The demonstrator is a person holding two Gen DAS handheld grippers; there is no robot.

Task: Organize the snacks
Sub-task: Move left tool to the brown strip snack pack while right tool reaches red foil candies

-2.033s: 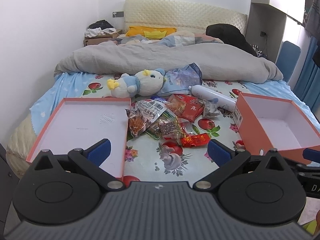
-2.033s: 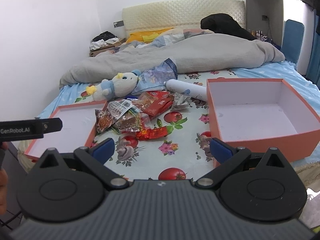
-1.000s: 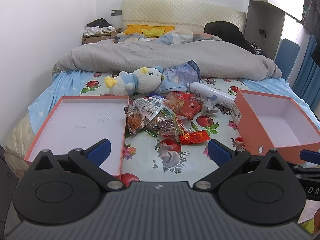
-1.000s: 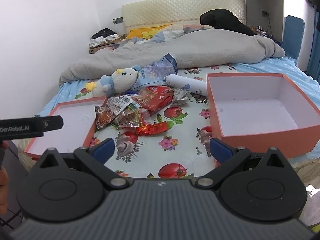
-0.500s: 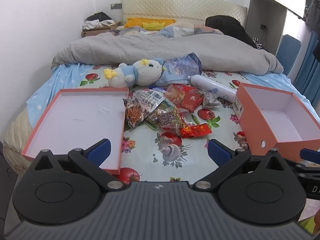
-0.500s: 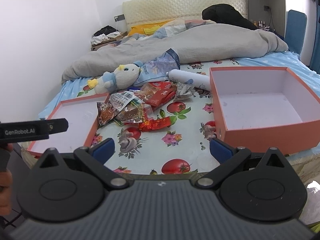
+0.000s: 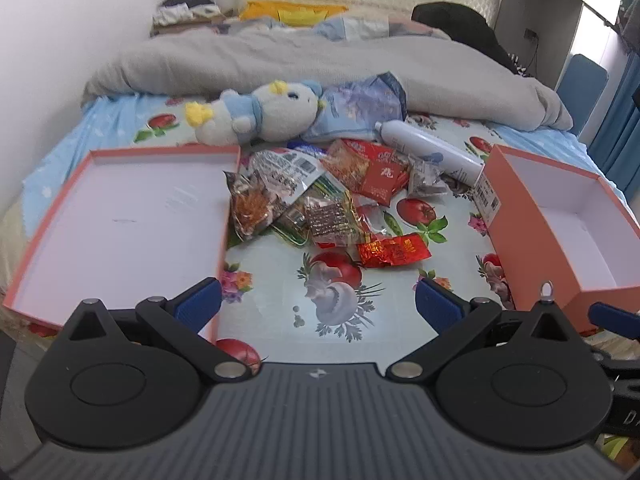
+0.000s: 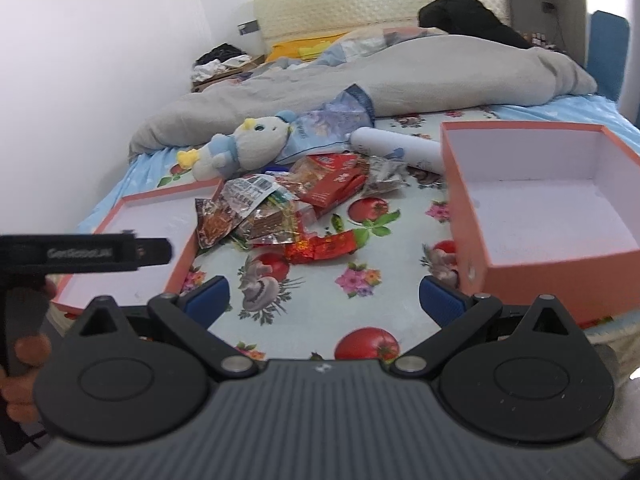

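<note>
Left wrist view: your left gripper [image 7: 318, 304] has its blue-padded fingers wide apart and empty over the printed bedsheet [image 7: 340, 308]; same for the right gripper [image 8: 324, 294]. The heap of crinkly foil snack packets [image 7: 320, 196] sits centre frame, between the shallow orange box lid [image 7: 120, 216] at left and the deep orange cardboard box [image 7: 560, 224] at right. Risk: packets overlap, so a pinch may drag two or slip off slick foil; the loose red wrapper [image 7: 394, 252] is nearest. Upper centre, the white-and-blue plush toy [image 7: 260, 114] and white spray bottle [image 7: 430, 150] touch the heap's far edge and could snag. The grey duvet [image 7: 320, 60] is well clear.
</note>
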